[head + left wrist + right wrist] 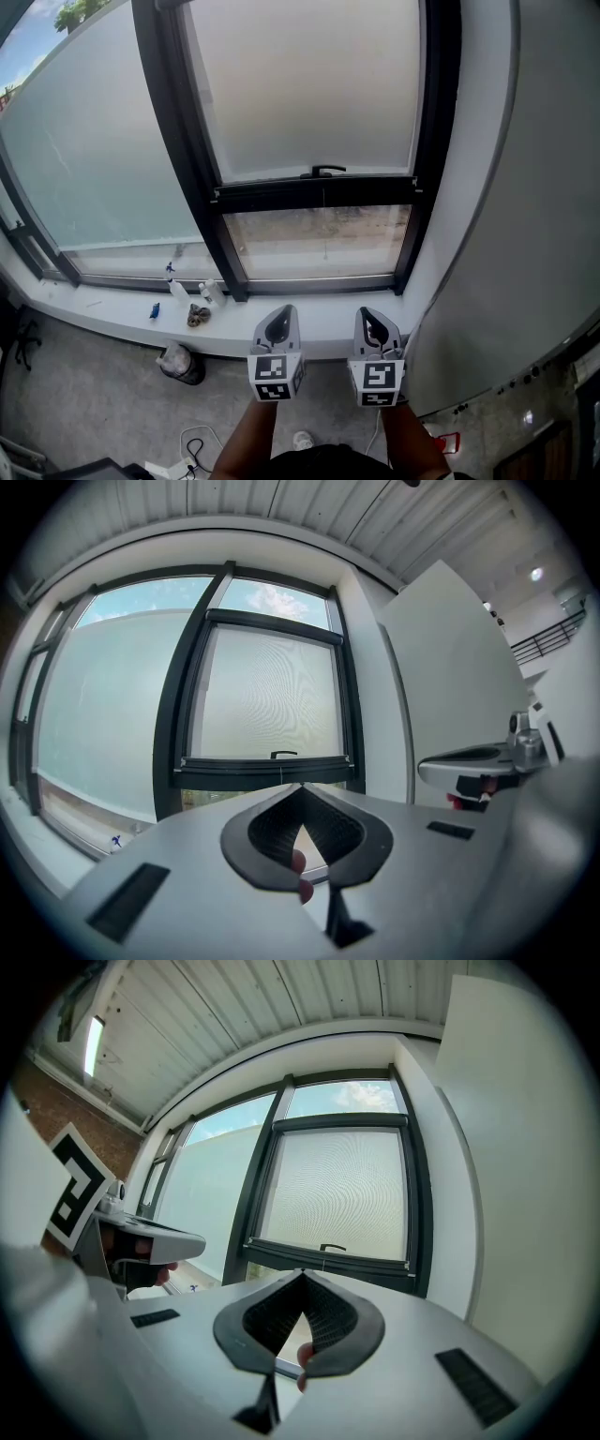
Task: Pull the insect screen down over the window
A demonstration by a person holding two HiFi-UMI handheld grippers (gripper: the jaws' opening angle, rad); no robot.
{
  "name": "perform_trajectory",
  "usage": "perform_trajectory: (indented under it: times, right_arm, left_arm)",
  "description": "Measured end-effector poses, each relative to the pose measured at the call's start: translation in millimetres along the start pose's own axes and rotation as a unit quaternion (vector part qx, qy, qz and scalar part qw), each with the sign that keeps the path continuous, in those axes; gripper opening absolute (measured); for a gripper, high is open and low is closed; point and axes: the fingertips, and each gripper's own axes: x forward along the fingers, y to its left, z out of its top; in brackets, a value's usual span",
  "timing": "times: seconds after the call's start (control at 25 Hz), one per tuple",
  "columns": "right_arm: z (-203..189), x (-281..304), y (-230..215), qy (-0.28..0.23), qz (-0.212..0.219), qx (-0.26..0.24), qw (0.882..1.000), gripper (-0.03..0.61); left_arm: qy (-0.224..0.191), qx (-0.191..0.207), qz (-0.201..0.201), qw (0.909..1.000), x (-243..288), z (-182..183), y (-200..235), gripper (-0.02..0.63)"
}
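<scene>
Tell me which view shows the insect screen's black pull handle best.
The head view: the handle stands clear and largest against the pale screen. Both gripper views show it too, but smaller and thinner, low on the screen.

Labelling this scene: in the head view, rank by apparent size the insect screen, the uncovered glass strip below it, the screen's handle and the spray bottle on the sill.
1. insect screen, largest by far.
2. uncovered glass strip.
3. handle and spray bottle: both tiny, too alike to rank.
</scene>
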Motion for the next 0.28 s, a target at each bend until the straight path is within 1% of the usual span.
perform_trajectory:
  times: [0.08, 0.28]
  right_arm:
    - [0.5, -1.4, -0.1, -0.001, -0.001, 0.001, 1.000, 0.002]
    - [-4.4, 4.6, -5.1, -0.003, -0.008, -0.001, 1.000, 0.002]
  left_arm:
    - [0.001, 0.004, 0.002, 1.0000, -0.8, -0.2, 3.8, 0.002]
    - [-0.001, -0.004, 0.001, 1.0000, 3.1, 3.1, 11.2, 0.003]
